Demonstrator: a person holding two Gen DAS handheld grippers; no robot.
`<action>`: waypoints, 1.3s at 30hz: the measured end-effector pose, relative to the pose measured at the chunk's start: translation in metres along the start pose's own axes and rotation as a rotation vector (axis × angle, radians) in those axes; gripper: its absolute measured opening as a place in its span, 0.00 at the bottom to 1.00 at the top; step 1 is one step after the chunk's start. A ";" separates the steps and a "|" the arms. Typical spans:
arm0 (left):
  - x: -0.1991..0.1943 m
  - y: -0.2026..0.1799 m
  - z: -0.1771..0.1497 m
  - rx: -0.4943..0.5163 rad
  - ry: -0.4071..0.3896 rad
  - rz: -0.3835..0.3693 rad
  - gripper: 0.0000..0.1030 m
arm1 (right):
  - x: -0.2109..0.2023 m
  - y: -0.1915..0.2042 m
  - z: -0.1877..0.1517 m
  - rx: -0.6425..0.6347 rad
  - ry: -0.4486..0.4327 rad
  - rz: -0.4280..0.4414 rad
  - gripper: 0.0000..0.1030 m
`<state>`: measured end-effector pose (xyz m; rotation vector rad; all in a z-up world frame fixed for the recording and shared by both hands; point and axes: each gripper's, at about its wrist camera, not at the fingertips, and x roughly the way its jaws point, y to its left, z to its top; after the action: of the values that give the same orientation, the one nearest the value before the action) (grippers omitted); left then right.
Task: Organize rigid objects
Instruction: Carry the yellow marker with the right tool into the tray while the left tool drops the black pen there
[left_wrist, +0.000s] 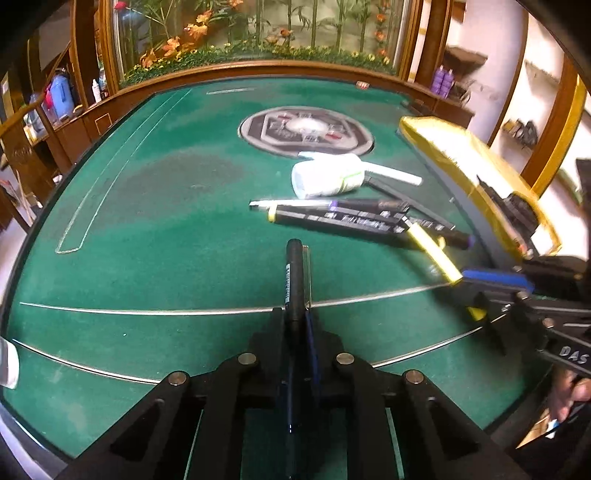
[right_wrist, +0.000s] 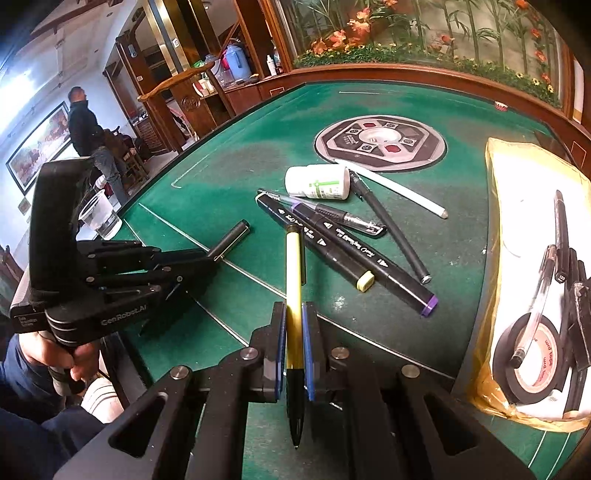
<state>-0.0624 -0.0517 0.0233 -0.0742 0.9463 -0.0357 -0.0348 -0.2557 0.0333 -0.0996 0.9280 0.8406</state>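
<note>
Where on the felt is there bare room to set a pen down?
Free: the broad felt left of the pen pile, out to the wooden rim, and the near strip along the inlaid lines. Crowded: between the bottle, markers and the box.

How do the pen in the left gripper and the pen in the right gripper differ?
The black pen is black all over; the gold pen has a shiny yellow-gold barrel with a black tip end. The left gripper holds the black pen, the right gripper the gold pen. Both pens are slim, clamped between shut jaws, above the green table.
</note>
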 end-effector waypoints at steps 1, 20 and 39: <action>-0.003 -0.001 0.001 0.001 -0.011 -0.011 0.10 | -0.001 0.000 0.001 0.004 -0.004 0.001 0.08; -0.024 -0.063 0.056 0.033 -0.094 -0.198 0.10 | -0.035 -0.043 -0.003 0.156 -0.103 0.001 0.08; 0.032 -0.191 0.125 0.147 0.004 -0.351 0.10 | -0.108 -0.167 0.008 0.357 -0.228 -0.253 0.08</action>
<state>0.0578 -0.2381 0.0855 -0.1032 0.9229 -0.4294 0.0492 -0.4317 0.0738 0.1829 0.8165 0.4332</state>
